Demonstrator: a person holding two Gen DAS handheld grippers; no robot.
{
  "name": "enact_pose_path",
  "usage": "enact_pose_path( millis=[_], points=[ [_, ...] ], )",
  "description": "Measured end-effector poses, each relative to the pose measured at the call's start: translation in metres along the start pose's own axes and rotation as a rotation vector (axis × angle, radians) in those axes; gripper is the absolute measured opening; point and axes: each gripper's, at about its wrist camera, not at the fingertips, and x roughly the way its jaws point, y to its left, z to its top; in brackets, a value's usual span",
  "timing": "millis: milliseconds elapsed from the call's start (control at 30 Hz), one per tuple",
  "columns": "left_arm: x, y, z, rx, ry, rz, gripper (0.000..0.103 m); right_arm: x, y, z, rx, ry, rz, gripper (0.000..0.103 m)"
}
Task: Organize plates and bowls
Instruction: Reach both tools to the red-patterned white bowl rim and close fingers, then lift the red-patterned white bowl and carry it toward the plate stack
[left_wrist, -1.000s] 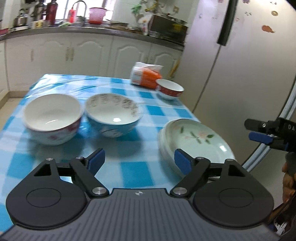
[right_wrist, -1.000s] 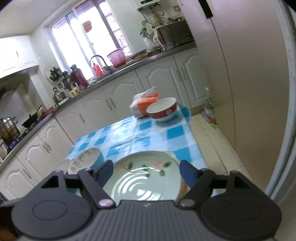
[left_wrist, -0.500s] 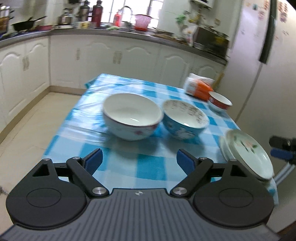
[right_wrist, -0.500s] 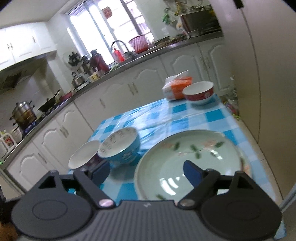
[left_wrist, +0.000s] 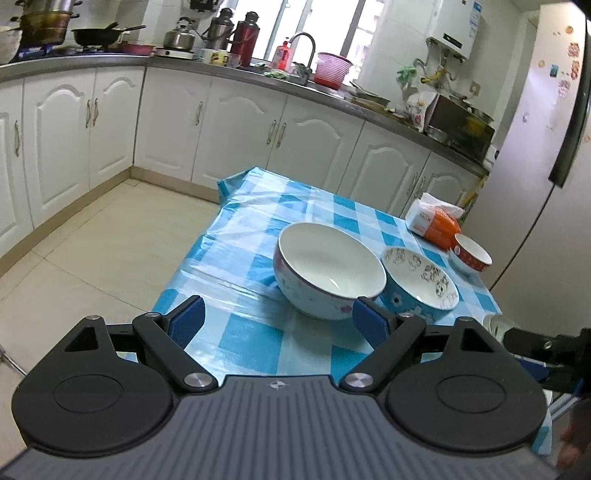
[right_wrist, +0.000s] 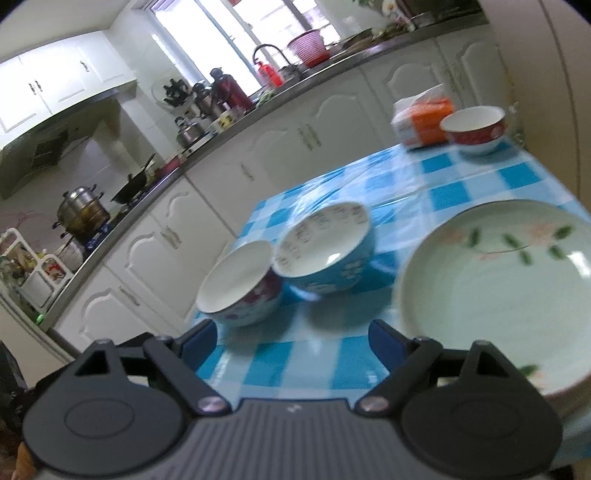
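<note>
A large white bowl with pink flowers stands on the blue checked table, touching a blue patterned bowl on its right. A small red bowl stands farther back right. My left gripper is open and empty, just in front of the white bowl. In the right wrist view the white bowl, the blue bowl, the red bowl and a pale green flowered plate show. My right gripper is open and empty over the table's near edge, left of the plate.
An orange and white tissue pack lies at the table's far right by the red bowl. A fridge stands close on the right. White kitchen cabinets run behind and tiled floor lies left of the table.
Both grippers have swung left and pulled back. The bowls have shifted right in the left view; the plate has shifted right in the right view. Nothing on the table moved.
</note>
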Motion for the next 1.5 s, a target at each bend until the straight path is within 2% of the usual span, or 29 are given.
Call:
enact_pose_path(
  millis=[167,367,567,800,933,1000,1367,1500],
  points=[
    [0.017,0.007,0.012,-0.030,-0.001,-0.017,0.103,0.024,0.016,0.000,0.001,0.014,0.041,0.089],
    [0.043,0.005,0.026,-0.036,0.028,-0.030,0.103,0.058,0.019,0.002,0.067,0.045,0.084,0.087],
    [0.073,0.002,0.035,-0.040,0.053,-0.034,0.103,0.092,0.025,0.005,0.110,0.090,0.121,0.076],
    [0.099,-0.001,0.040,-0.044,0.083,-0.037,0.103,0.114,0.024,0.013,0.157,0.066,0.125,0.066],
    [0.115,-0.001,0.041,-0.046,0.098,-0.023,0.103,0.124,0.023,0.013,0.172,0.062,0.110,0.052],
    [0.119,-0.001,0.041,-0.053,0.104,-0.031,0.103,0.128,0.023,0.013,0.170,0.064,0.105,0.052],
    [0.130,-0.004,0.043,-0.070,0.136,-0.035,0.058,0.133,0.024,0.012,0.154,0.045,0.077,0.053],
    [0.133,-0.004,0.042,-0.081,0.157,-0.035,0.046,0.136,0.025,0.011,0.154,0.045,0.068,0.053]
  ],
)
